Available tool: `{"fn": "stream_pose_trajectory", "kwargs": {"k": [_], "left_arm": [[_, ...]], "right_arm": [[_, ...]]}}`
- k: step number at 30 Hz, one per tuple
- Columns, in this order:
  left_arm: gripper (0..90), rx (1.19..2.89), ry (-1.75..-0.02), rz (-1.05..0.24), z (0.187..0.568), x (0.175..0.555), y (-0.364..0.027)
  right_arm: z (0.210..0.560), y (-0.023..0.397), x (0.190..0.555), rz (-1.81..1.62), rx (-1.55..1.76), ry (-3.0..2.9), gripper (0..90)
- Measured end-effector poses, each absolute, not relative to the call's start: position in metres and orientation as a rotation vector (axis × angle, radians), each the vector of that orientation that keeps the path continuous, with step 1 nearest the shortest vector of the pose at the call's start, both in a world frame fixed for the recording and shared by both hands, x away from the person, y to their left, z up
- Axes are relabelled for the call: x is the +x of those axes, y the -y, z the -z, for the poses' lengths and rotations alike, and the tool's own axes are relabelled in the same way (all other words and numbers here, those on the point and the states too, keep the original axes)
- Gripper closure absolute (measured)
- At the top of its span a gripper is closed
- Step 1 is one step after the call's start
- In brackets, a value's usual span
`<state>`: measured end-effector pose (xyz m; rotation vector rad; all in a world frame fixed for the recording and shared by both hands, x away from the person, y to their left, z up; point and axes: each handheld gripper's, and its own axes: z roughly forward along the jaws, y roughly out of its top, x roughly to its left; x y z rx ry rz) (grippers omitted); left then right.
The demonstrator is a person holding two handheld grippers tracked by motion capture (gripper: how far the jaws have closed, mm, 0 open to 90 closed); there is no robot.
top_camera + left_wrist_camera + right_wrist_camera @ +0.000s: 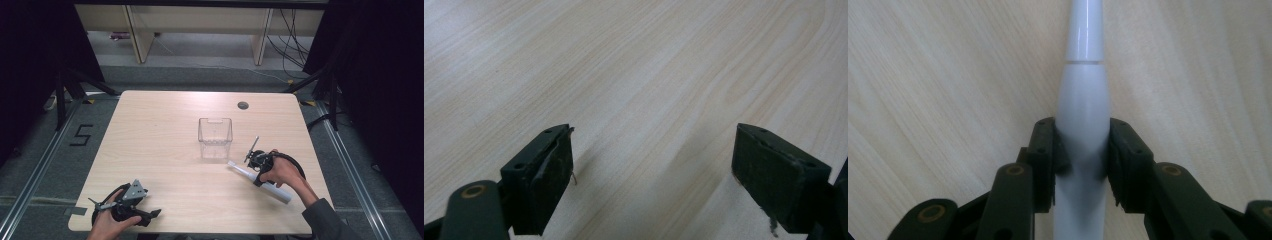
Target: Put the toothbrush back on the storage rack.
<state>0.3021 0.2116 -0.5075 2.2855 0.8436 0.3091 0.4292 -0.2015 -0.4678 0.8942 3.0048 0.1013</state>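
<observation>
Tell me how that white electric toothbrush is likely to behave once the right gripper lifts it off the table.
The electric toothbrush looks like rigid plastic, so it should probably lift stiff, without sagging. Its glossy, tapering round body may slip lengthwise between the pads of the right gripper, which is shut on it. In the high view it sticks out both sides of the grip, so it might tilt toward the thicker handle end.

On the pale wooden counter (165, 150), a clear plastic container (215, 137) stands upright near the middle. At about five o'clock from it, just apart, a white electric toothbrush (260, 181) lies slanted, its thin end toward the container. The right gripper (257, 162) sits over the toothbrush's middle, the right hand (282, 172) behind it. Well apart, at seven o'clock near the counter's front edge, the left hand (107, 222) holds the left gripper (150, 215). A dark round hole (243, 105) marks the counter at one o'clock.
</observation>
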Motion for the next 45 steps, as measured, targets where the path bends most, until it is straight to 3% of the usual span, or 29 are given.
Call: {"fn": "stream_pose_trajectory", "kwargs": {"k": [24, 45], "left_arm": [[16.4, 2.286, -0.844, -0.309, 0.508, 0.302, -0.212], [16.4, 2.28, -0.858, -0.305, 0.508, 0.301, -0.211]], "right_arm": [[0.4, 0.244, 0.419, -0.726, 0.958, -2.744, 67.1], [0.392, 0.244, 0.425, -1.096, 0.876, -2.455, 67.1]]}}
